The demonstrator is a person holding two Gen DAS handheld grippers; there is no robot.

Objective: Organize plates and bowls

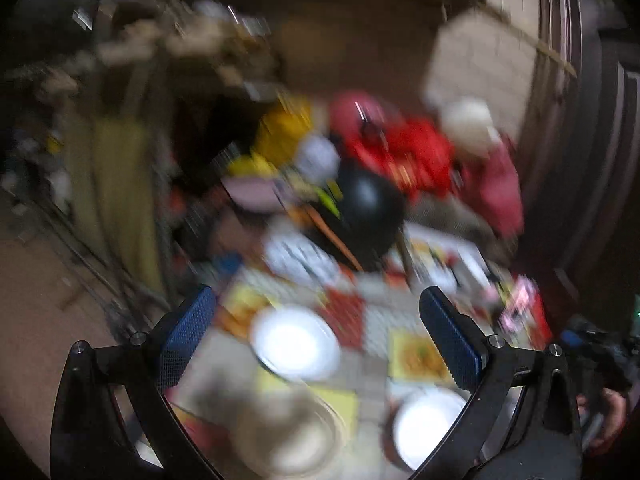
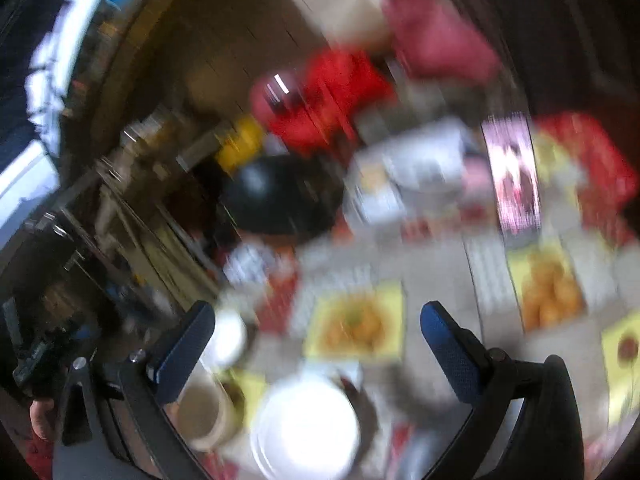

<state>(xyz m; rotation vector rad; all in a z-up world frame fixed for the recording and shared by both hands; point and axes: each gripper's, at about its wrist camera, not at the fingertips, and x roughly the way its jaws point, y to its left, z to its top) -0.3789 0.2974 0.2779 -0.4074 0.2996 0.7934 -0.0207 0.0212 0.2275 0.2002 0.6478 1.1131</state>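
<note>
Both views are badly blurred. In the left wrist view my left gripper (image 1: 316,296) is open and holds nothing, raised above the patterned tablecloth (image 1: 384,320). Below it lie a white plate (image 1: 296,344), a tan bowl (image 1: 296,432) and a white dish (image 1: 424,428) at lower right. In the right wrist view my right gripper (image 2: 316,312) is open too, with nothing between its fingers. Under it sit a white plate stack (image 2: 308,428), a tan bowl (image 2: 200,412) and a small white dish (image 2: 228,338).
A black wok (image 1: 368,212) stands at the far side of the table, with red bags (image 1: 400,152) and a yellow object (image 1: 284,132) behind it. The wok (image 2: 280,196) also shows in the right wrist view. A shelf (image 1: 112,184) stands left of the table.
</note>
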